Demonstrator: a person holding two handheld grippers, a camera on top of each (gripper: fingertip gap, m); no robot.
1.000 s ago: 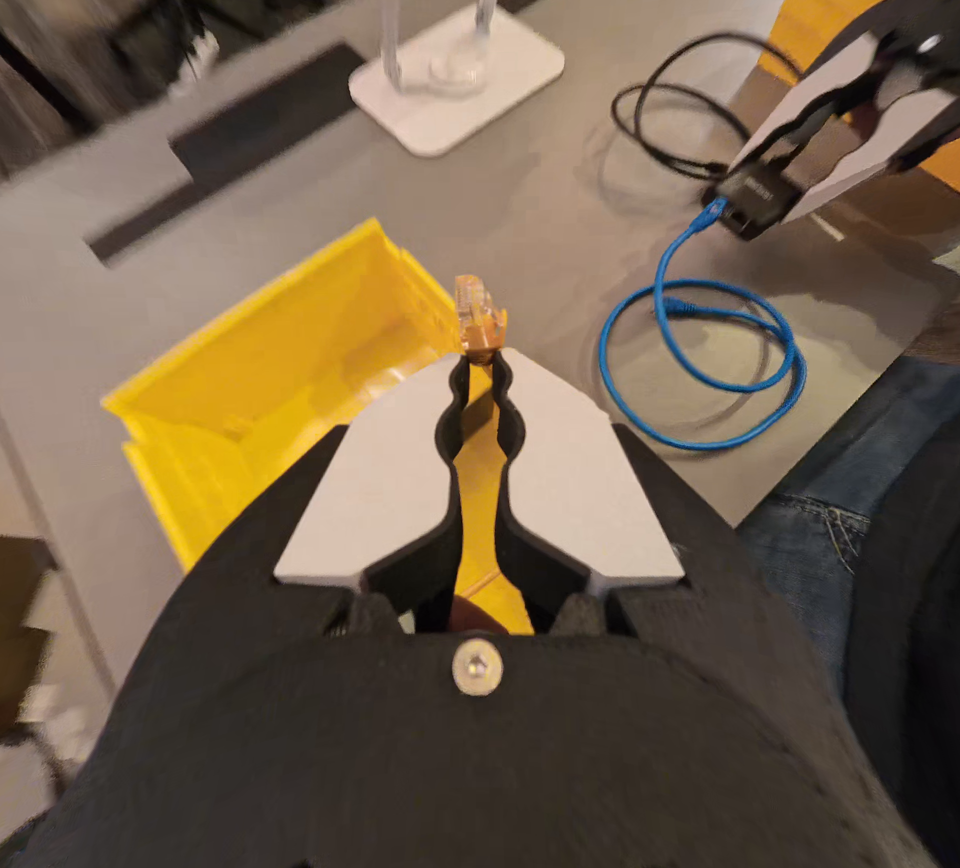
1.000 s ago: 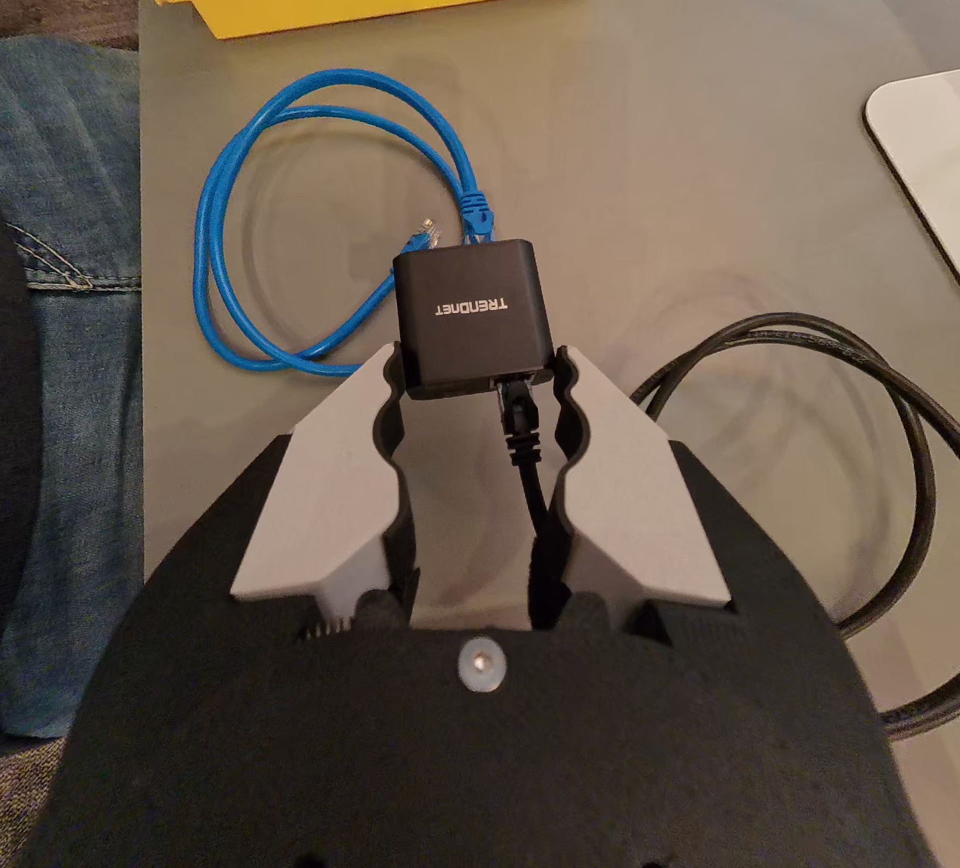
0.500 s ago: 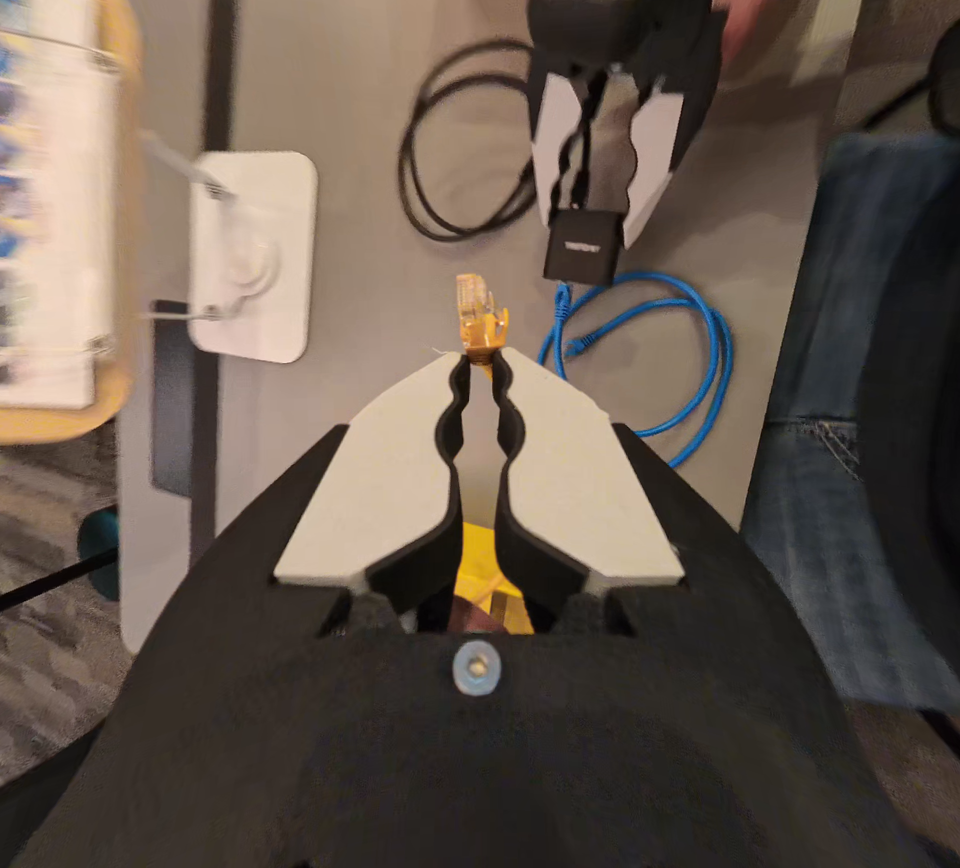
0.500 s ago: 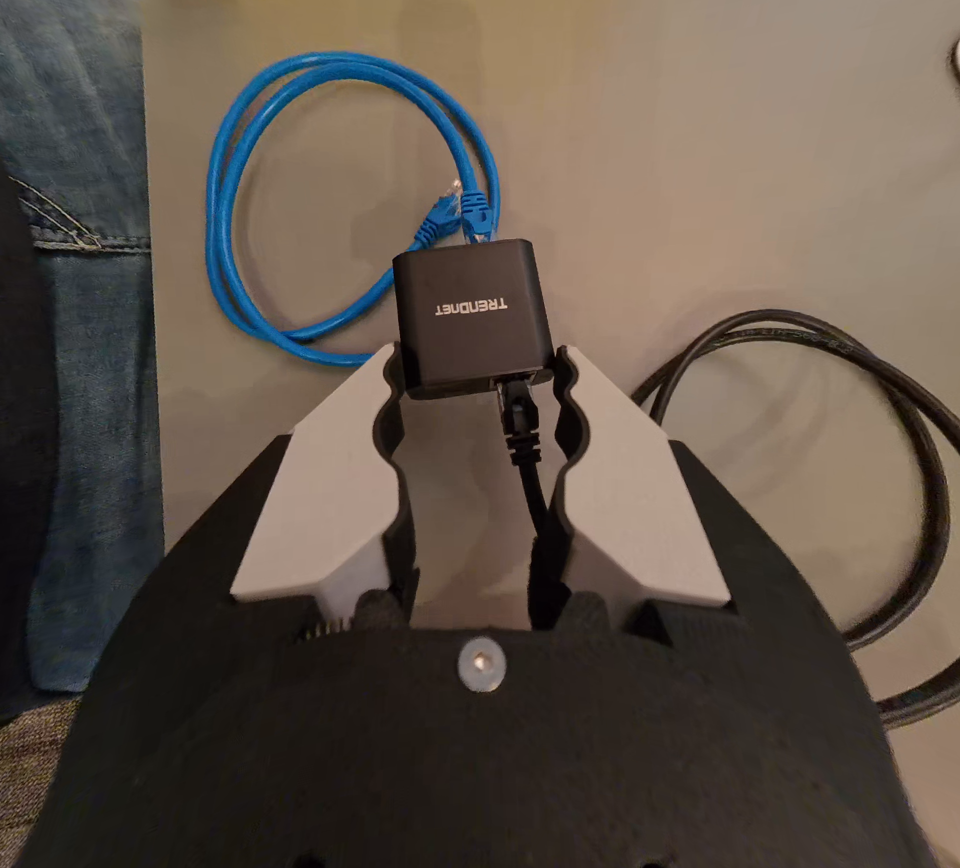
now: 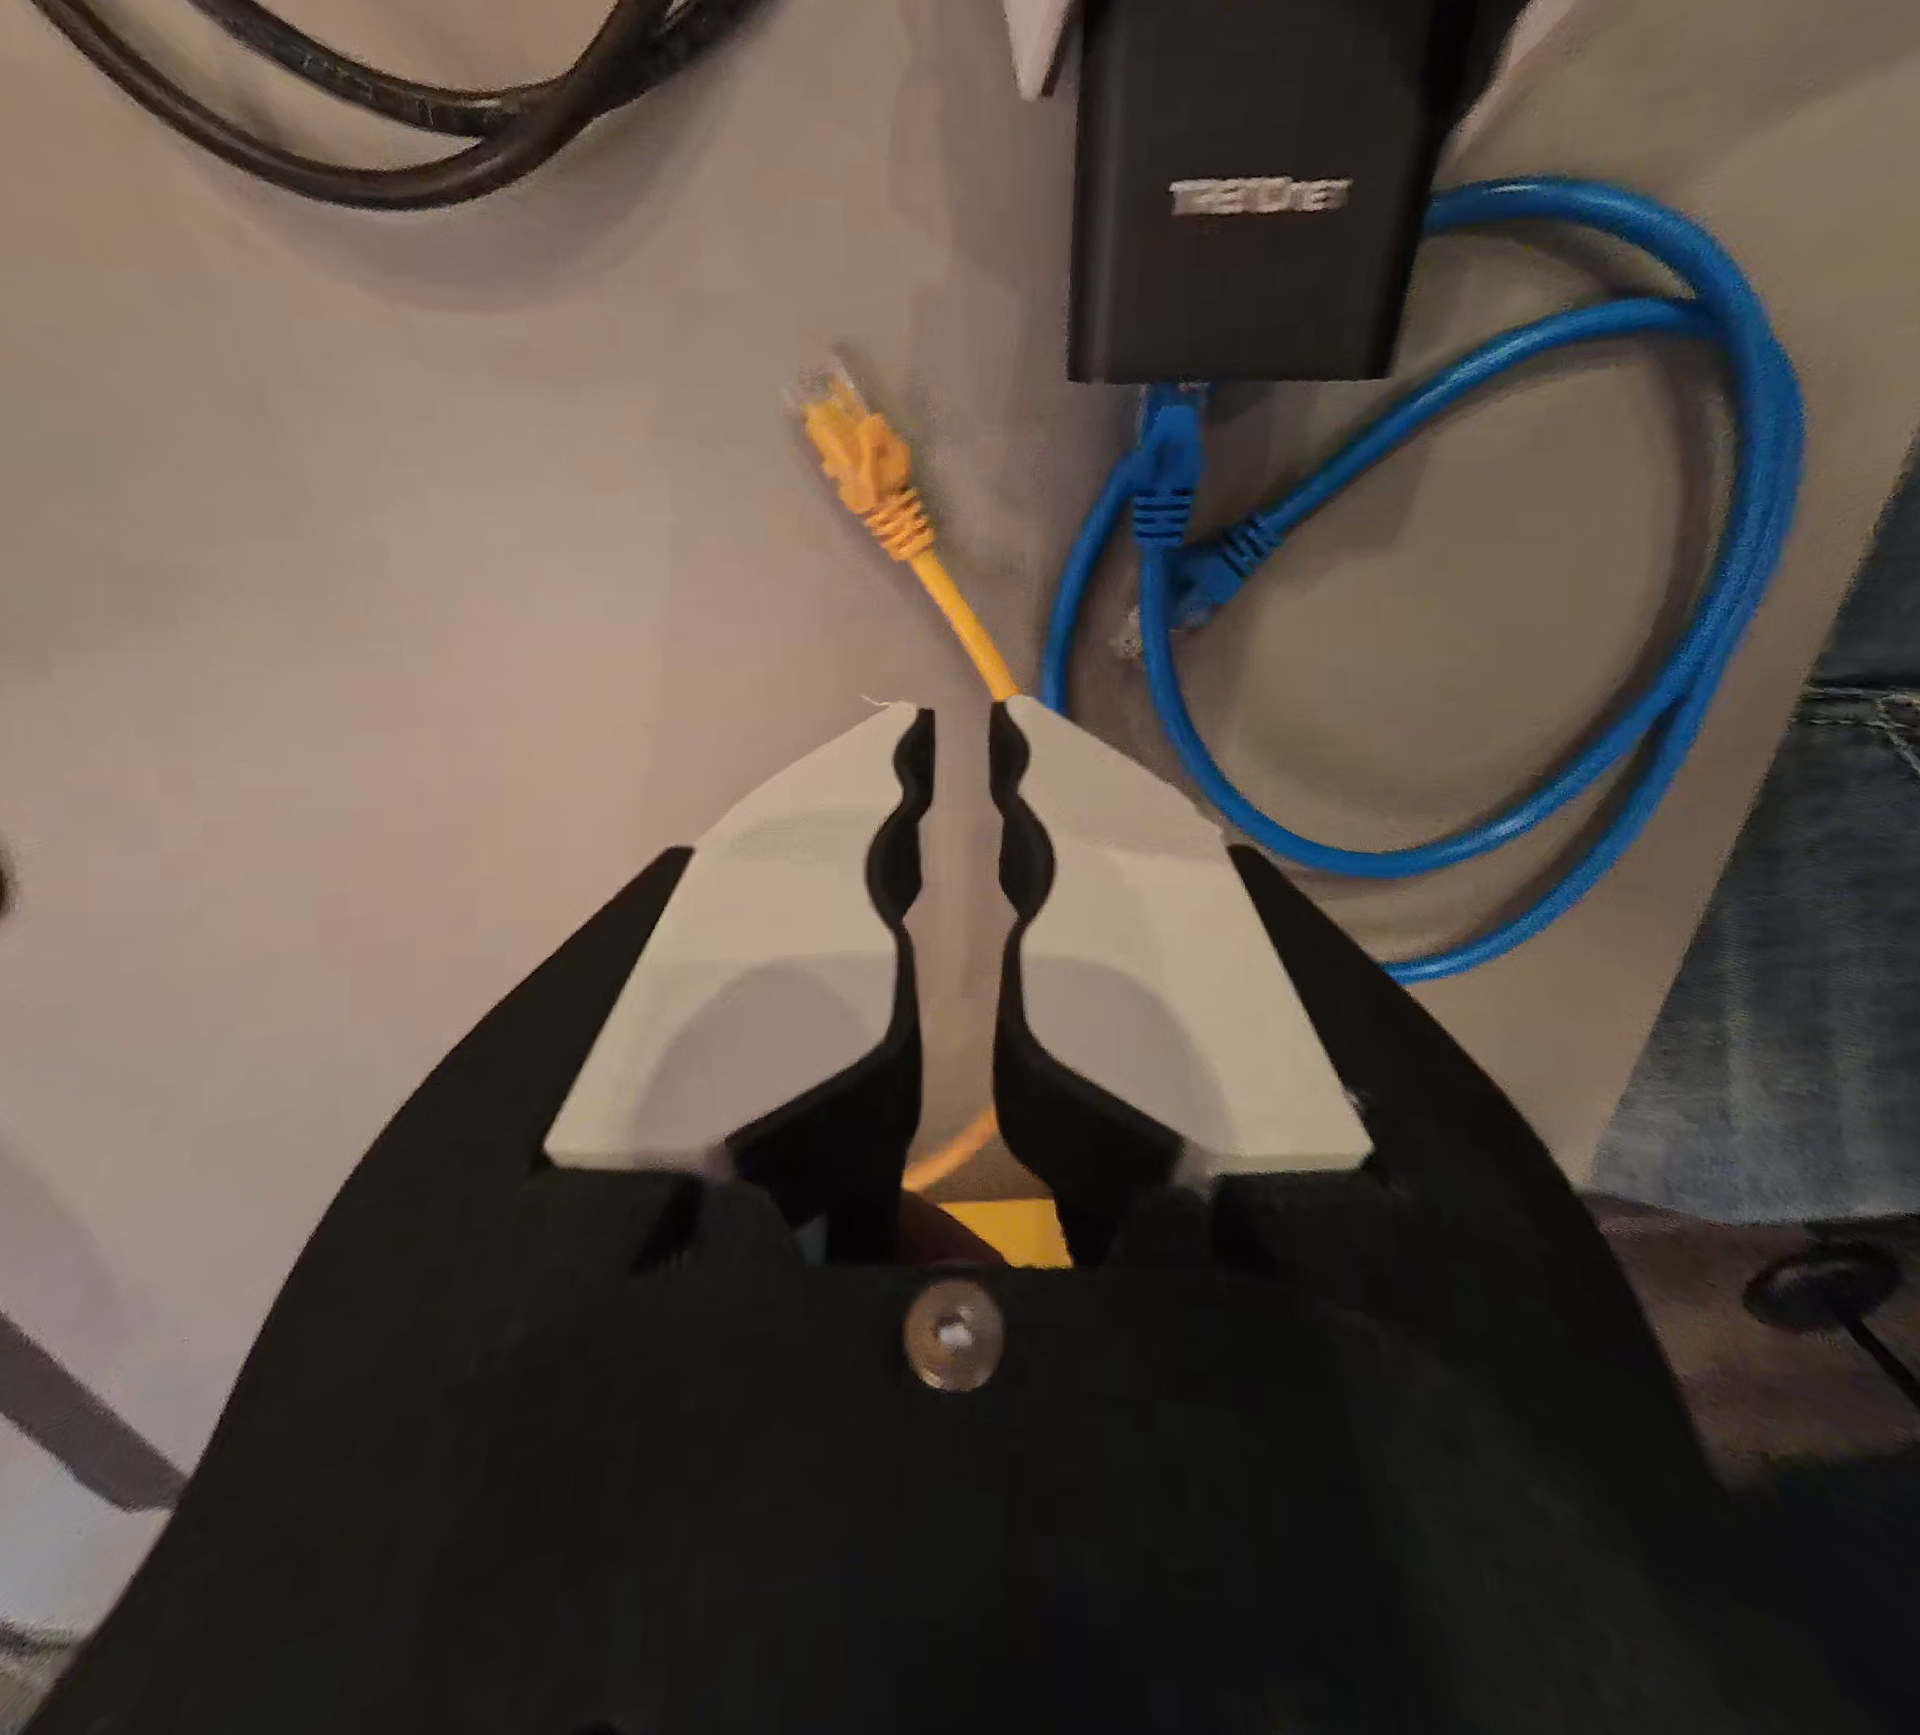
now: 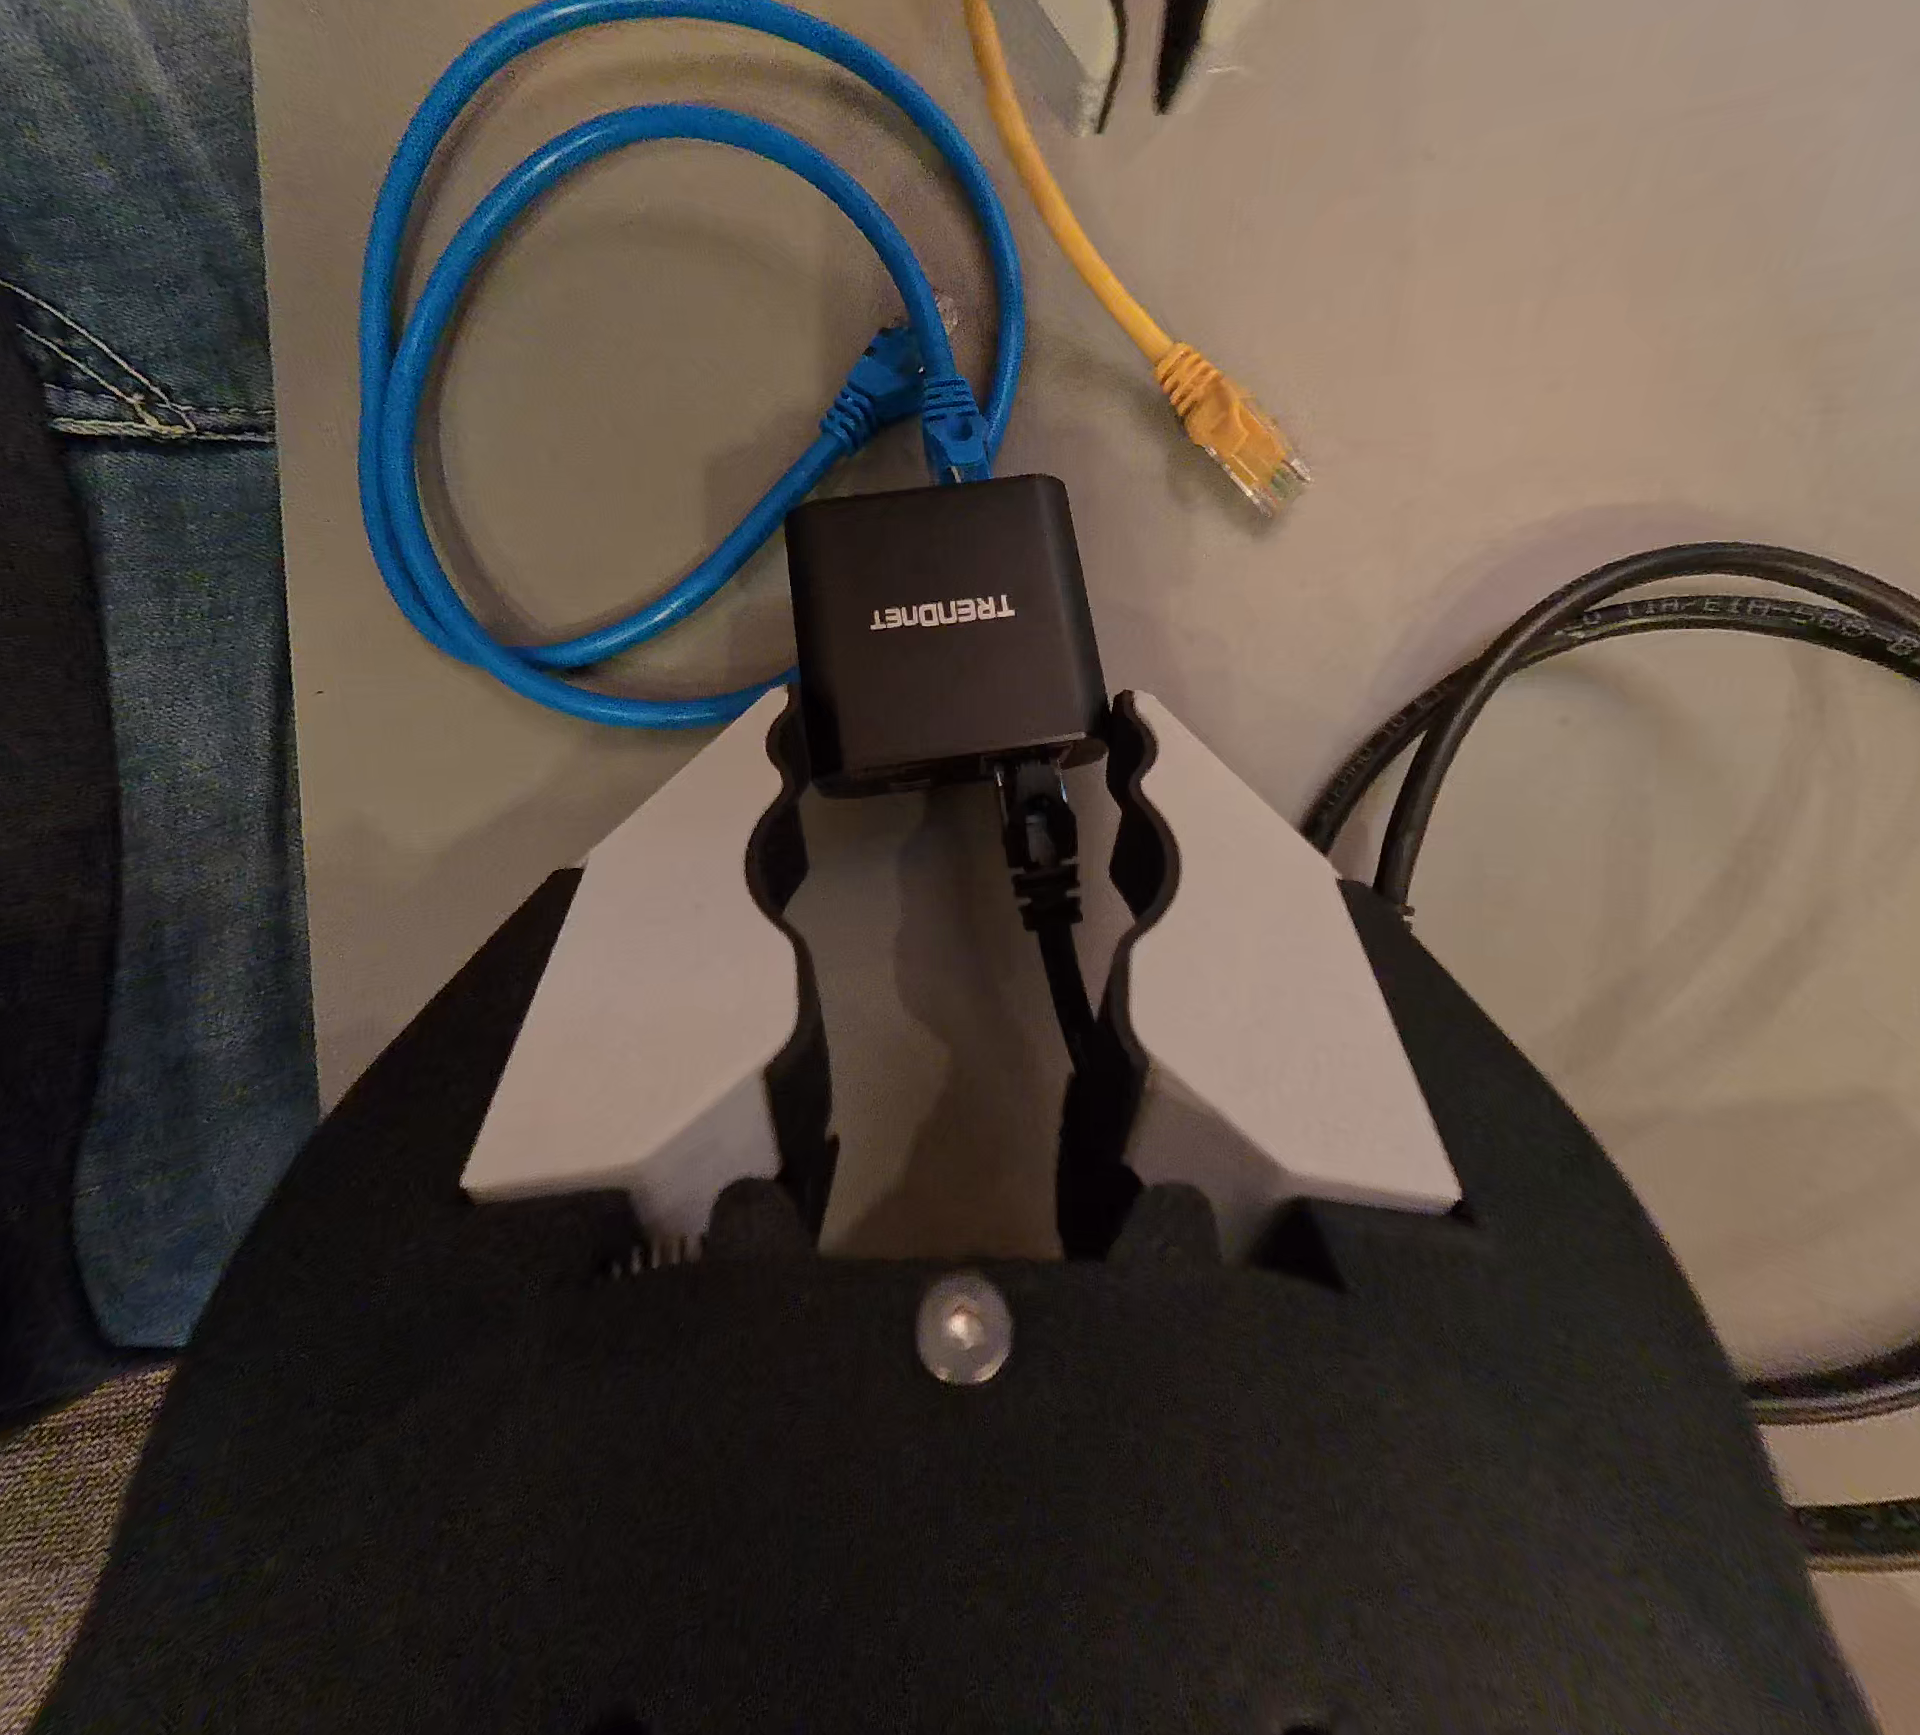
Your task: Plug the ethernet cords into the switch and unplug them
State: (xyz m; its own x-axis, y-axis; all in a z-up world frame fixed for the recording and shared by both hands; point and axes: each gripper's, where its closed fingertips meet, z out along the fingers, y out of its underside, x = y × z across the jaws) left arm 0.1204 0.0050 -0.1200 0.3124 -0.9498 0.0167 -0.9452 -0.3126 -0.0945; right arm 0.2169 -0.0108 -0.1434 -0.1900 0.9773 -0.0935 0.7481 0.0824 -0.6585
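Note:
My right gripper [image 6: 956, 714] is shut on the near end of the black switch [image 6: 935, 615], which rests on the grey table. A black cord's plug [image 6: 1039, 833] sits in the switch's near side, between my fingers. A blue plug [image 6: 951, 428] sits in its far side, and the blue cord [image 6: 416, 438] coils beside it with its other plug [image 6: 862, 397] loose. My left gripper [image 5: 961, 714] is slightly open and empty. The yellow cord's plug [image 5: 852, 438] lies on the table just ahead of it, left of the switch [image 5: 1236, 168], with its cable running under my right finger.
The black cord [image 5: 416, 116] loops across the table at the left. A person's leg in jeans [image 5: 1818, 906] is beyond the table's right edge. A yellow bin's edge [image 5: 1008, 1228] shows under the left gripper. The left gripper [image 6: 1127, 116] shows at the top of the right wrist view.
The left gripper swung from the yellow bin over to the switch, came down and opened. The yellow plug it held now lies on the table. The right gripper kept hold of the switch.

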